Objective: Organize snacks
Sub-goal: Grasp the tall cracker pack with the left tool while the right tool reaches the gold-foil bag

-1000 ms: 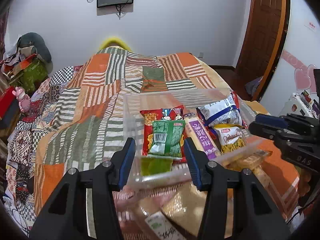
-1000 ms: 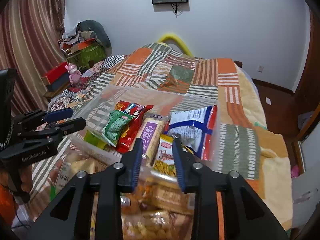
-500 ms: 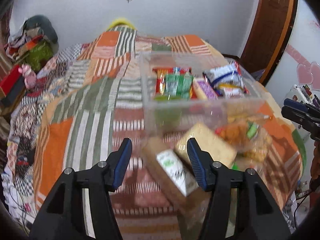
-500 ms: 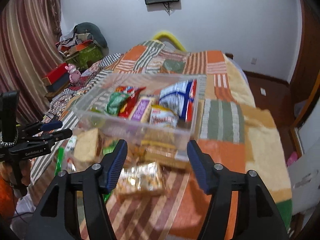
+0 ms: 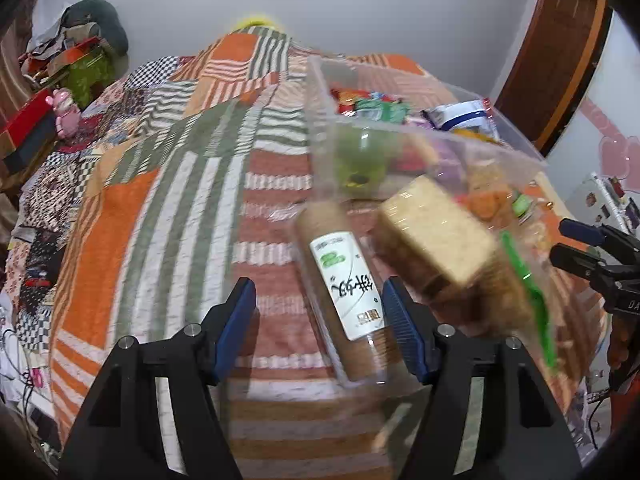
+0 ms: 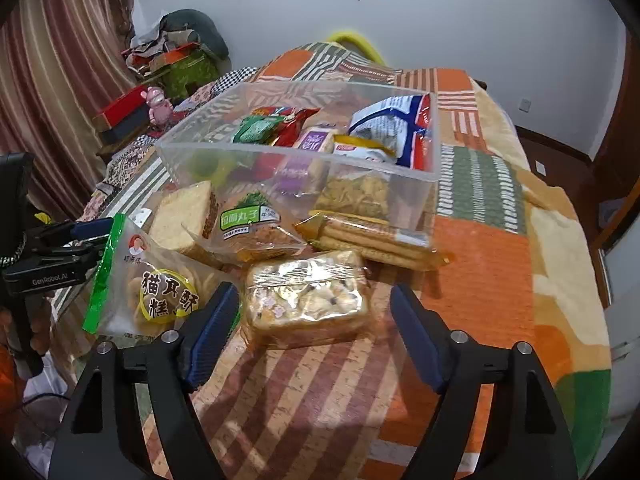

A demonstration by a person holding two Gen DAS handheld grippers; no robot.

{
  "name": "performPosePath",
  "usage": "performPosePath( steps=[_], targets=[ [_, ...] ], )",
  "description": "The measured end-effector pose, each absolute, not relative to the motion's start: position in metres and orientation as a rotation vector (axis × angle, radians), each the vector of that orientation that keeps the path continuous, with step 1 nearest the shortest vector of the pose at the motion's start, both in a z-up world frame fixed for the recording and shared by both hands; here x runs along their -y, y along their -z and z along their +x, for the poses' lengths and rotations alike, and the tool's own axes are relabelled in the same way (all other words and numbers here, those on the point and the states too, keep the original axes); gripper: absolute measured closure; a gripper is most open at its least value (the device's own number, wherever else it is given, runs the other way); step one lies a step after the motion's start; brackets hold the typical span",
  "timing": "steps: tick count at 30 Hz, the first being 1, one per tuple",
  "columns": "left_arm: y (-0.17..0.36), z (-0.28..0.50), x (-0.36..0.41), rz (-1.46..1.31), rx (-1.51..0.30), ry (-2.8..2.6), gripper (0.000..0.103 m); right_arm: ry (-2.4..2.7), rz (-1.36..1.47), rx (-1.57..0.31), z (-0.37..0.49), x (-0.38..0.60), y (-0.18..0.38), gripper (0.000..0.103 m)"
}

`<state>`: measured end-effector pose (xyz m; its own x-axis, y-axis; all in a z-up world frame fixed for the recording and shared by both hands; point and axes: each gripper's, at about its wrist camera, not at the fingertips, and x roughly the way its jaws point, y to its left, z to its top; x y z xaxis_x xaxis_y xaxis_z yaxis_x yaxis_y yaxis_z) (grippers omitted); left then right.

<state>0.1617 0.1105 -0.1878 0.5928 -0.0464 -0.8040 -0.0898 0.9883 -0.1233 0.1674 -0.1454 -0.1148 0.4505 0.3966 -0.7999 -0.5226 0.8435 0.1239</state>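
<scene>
1. On the bed, covered by a patchwork quilt, a clear bin is sitting toward the far side, already holding several snack packs.
2. Loose snacks are lying on the quilt just near of the bin: a cake pack, a biscuit sleeve, a green-label bag, a bread slab and a zip bag at the left.
3. Right tool is pointing down over the cake pack, its jaws opening wide; the pack is lying between them, and the pads are not touching it.
4. Left tool is pointing down at a cracker tube lying on the quilt left of the bread slab. Its jaws are opening, the tube is lying between them nearer the right pad, and no pad is pressing on it.
5. Left view is blurring, so the bin and its contents are showing only roughly.
</scene>
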Motion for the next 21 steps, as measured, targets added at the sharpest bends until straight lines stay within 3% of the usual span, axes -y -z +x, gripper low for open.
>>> performPosePath(
  steps=[10, 17, 21],
  targets=[
    [0.211, 0.172, -0.111, -0.151, -0.983, -0.037, 0.038, -0.566, -0.158, -0.986, 0.171, 0.136, 0.133, 0.026],
    [0.211, 0.185, -0.103, -0.119, -0.961, -0.003, 0.063, -0.571, -0.144, -1.002, 0.175, 0.130, 0.139, 0.026],
    [0.210, 0.182, -0.103, -0.118, -0.953, -0.002, 0.066, -0.579, -0.152, -1.008, 0.173, 0.130, 0.141, 0.030]
  ],
)
